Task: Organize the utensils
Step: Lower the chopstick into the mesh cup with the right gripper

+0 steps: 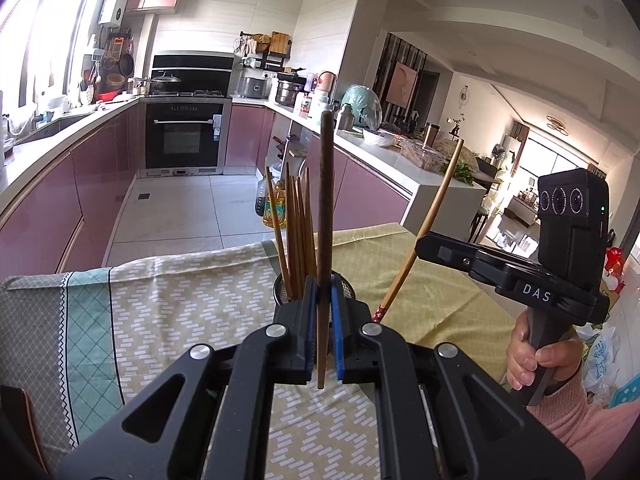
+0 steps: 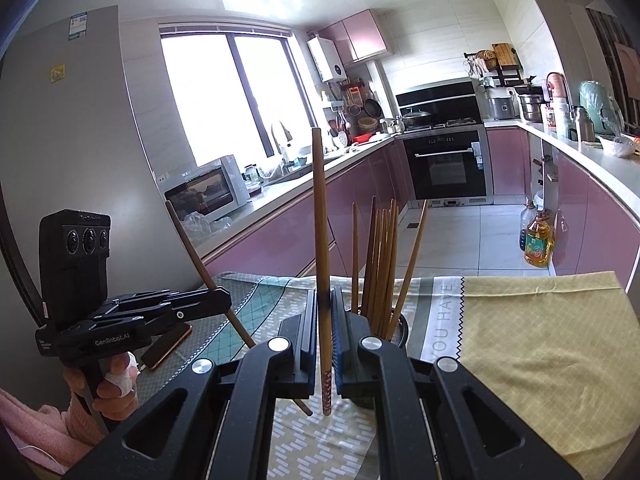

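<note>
While both of your grippers are clamped, each is carrying one chopstick upright. Your left gripper (image 1: pixel 323 320) pinches a dark chopstick (image 1: pixel 325 216), and your right gripper (image 2: pixel 327 328) squeezes a lighter chopstick (image 2: pixel 321 240) with a patterned lower end. Neither stick is in the holder yet.

Just beyond the fingers stands the mesh holder (image 1: pixel 282 290), already bristling with a bunch of wooden chopsticks (image 1: pixel 295 236) — so most of the sorting looks done, by my judgement. What remains is to lower your two sticks into the holder, tips down, without knocking the bunch aside.

Underneath lies a patterned tablecloth (image 1: pixel 168 304), with a yellow cloth (image 2: pixel 532 340) on its right part. A phone (image 2: pixel 166 346) rests on the cloth near your left hand (image 2: pixel 114 394). Beyond the table opens a kitchen — pink cabinets (image 2: pixel 360 200), a black oven (image 1: pixel 183 140), a bright window (image 2: pixel 224 92), and oil bottles (image 2: pixel 538 240) on the tiled floor.
</note>
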A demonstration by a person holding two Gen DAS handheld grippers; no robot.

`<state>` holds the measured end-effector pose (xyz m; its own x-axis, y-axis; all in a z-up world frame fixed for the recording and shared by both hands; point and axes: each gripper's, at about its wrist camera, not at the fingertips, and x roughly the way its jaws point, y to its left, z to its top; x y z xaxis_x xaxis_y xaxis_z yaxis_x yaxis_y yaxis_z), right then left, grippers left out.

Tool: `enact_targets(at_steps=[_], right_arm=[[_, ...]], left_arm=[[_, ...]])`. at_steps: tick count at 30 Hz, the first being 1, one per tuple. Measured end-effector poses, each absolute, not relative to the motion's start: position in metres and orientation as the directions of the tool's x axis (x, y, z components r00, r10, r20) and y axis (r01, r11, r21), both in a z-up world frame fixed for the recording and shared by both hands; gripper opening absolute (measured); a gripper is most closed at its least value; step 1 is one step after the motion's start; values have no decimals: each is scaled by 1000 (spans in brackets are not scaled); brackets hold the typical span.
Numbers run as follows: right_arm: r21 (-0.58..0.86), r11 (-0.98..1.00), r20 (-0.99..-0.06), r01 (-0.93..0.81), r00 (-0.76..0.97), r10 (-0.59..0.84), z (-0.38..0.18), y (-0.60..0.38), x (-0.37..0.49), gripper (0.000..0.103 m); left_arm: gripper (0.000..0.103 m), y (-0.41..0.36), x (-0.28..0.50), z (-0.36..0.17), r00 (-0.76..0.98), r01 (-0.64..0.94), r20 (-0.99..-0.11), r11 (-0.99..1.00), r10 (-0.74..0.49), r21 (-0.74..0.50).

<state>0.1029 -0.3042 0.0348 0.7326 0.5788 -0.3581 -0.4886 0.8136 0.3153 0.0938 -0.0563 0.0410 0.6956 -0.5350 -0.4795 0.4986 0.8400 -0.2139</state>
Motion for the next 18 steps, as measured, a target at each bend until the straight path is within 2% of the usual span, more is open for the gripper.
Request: enact_targets(at_steps=[18], right_arm=[[289, 814, -333, -504, 744, 579, 49, -305, 111, 6]], left_arm=[[8, -64, 91, 67, 723, 518, -424, 834, -545, -190]])
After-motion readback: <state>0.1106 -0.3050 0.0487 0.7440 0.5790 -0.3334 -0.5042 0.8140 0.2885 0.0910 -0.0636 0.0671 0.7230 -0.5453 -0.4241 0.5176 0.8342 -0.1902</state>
